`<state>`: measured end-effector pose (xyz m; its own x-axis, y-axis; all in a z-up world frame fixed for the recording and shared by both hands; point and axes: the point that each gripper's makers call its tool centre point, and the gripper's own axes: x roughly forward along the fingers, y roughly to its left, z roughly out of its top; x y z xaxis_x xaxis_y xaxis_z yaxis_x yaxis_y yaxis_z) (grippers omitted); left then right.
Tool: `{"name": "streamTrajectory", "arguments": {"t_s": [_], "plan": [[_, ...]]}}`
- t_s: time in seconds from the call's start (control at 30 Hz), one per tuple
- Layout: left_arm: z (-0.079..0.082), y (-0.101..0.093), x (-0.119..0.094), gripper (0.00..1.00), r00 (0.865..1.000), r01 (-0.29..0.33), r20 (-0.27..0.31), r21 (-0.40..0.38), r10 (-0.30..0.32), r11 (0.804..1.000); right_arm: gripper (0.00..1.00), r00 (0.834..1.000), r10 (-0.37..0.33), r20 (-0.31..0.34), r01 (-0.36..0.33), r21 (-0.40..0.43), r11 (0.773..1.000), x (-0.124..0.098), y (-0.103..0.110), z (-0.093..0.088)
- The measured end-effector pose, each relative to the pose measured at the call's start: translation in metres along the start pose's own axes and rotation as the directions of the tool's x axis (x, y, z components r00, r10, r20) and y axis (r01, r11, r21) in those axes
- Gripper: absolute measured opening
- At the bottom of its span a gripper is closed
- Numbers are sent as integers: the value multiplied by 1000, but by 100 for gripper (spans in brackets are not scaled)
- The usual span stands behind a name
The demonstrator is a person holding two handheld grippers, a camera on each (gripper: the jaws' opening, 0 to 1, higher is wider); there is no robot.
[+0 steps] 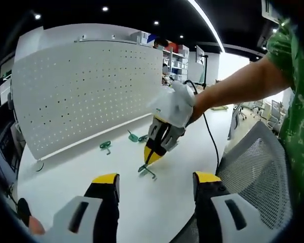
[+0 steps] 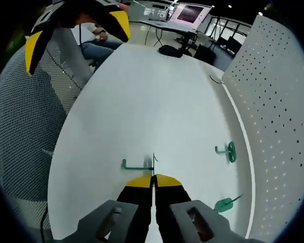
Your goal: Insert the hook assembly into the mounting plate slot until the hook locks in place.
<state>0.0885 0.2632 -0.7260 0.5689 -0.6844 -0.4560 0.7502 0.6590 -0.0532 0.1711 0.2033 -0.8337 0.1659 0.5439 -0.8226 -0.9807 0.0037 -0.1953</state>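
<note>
Green hook (image 2: pixel 137 165) lies on the white desk (image 2: pixel 142 101), pinched at its near end by the right tool (image 2: pixel 153 178), jaws closed. Left tool (image 1: pixel 154 183) hangs wide, holding nothing. Pegboard (image 1: pixel 86 91) stands upright along the desk; two more hooks (image 2: pixel 229 151) lie near its foot. No legible writing.

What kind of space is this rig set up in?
Probably an office or lab. A white table carries a perforated pegboard; beyond it are desks with a monitor, office chairs and stocked shelving. The right gripper is shut on a green hook.
</note>
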Motion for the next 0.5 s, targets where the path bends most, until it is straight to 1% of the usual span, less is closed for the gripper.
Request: {"name": "streamTrajectory", "arguments": {"t_s": [0.13, 0.23, 0.27, 0.37, 0.43, 0.5], "plan": [[2, 1, 0, 60, 1000, -1, 2, 2, 1, 1000, 0, 999, -24, 27, 23, 37, 999, -4, -4, 3], [3, 2, 1, 60, 1000, -2, 2, 6, 2, 1000, 0, 996, -59, 63, 54, 79, 995, -8, -10, 9], [4, 3, 1, 60, 1000, -3, 2, 6, 3, 1000, 0, 994, -72, 84, 63, 108, 992, -10, -12, 11], [6, 4, 2, 60, 1000, -3, 5, 4, 3, 1000, 0, 984, -113, 134, 85, 194, 977, -15, -19, 16], [8, 4, 2, 60, 1000, -3, 6, 6, 3, 1000, 0, 975, -150, 166, 105, 252, 962, -20, -24, 19], [9, 4, 2, 60, 1000, -3, 9, 8, 3, 1000, 0, 966, -170, 197, 105, 303, 947, -23, -26, 22]]}}
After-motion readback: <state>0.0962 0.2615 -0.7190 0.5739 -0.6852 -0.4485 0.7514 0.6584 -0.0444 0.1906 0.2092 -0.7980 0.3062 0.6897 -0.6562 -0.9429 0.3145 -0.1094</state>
